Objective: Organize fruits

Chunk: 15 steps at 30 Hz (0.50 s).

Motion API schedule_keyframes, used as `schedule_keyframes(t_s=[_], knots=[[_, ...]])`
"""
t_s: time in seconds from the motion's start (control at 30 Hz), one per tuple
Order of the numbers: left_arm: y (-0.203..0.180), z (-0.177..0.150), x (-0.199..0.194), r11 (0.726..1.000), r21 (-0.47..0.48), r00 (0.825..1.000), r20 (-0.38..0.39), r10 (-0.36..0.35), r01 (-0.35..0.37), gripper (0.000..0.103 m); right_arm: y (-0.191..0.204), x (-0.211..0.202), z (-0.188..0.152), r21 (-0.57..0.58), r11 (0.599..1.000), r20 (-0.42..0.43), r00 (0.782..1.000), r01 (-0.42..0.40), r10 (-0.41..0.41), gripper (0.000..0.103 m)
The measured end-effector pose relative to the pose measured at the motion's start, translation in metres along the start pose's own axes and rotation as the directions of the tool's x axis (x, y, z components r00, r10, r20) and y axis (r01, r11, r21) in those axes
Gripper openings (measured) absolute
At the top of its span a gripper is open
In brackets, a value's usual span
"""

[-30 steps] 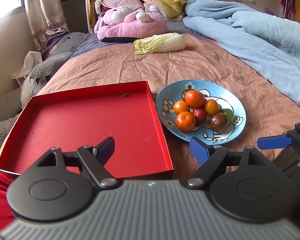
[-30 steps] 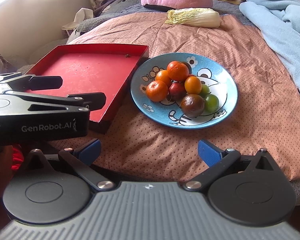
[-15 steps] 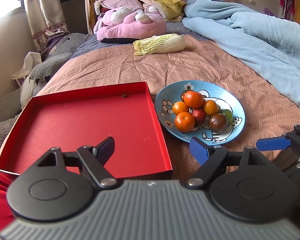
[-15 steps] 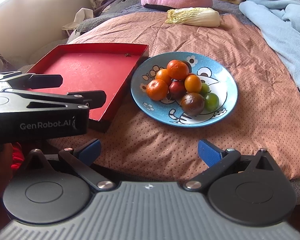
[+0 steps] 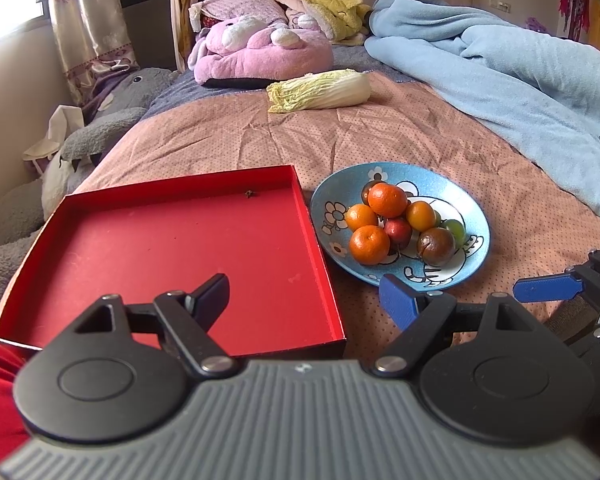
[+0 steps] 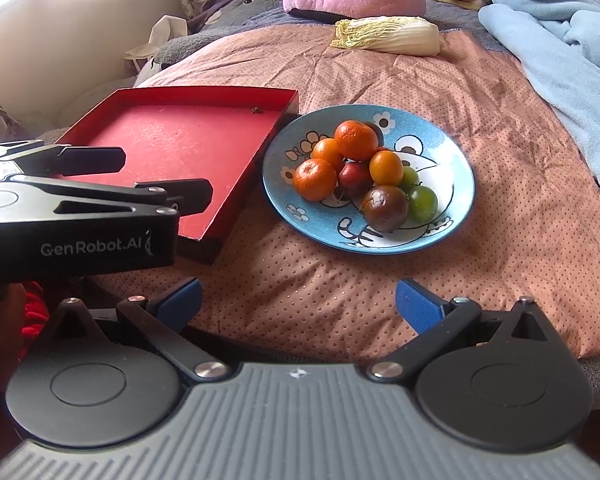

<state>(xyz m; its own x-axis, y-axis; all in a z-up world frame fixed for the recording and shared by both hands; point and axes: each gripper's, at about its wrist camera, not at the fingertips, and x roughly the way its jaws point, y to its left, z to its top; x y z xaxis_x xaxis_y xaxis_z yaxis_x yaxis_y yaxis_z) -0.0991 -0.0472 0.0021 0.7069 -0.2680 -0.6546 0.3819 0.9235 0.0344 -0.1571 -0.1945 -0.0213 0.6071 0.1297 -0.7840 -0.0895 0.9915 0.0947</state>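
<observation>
Left wrist view: the left gripper (image 5: 304,294) hangs with its jaws spread wide and nothing between them, low over the near edge of the shallow red cardboard tray (image 5: 100,208). The tray floor shows no fruit, only a small dark speck near its far wall. The round blue ceramic plate with cartoon flowers (image 5: 476,216) sits just beside the tray's right wall, ahead and to the right of this gripper. On it the fruits are heaped: four orange mandarins (image 5: 369,244), a small red plum (image 5: 398,230), a dark brown-purple plum (image 5: 436,246) and green fruit (image 5: 454,229) behind it. The fruits are round, so none has a long axis or a pointing direction to align with.

Right wrist view: the right gripper (image 6: 298,300) is also released, empty, its blue fingertips (image 6: 414,300) wide apart. The plate lies straight ahead of it, the dark plum and the two green fruits on the near right side of the heap. The right gripper looks the nearer and better aligned to the plate; the left one sits over the tray.

With all the fruit on the plate, the scene fits either sorting into the tray or fruit gathered onto the plate.
</observation>
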Motion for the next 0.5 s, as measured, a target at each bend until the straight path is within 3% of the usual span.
schedule_keyframes(t_s=[0.5], knots=[[0.0008, -0.0011, -0.0017, 1.000, -0.003, 1.000, 0.005, 0.004, -0.004, 0.084, -0.0004, -0.0024, 0.0000, -0.001, 1.000, 0.004, 1.000, 0.000, 0.001, 0.103]])
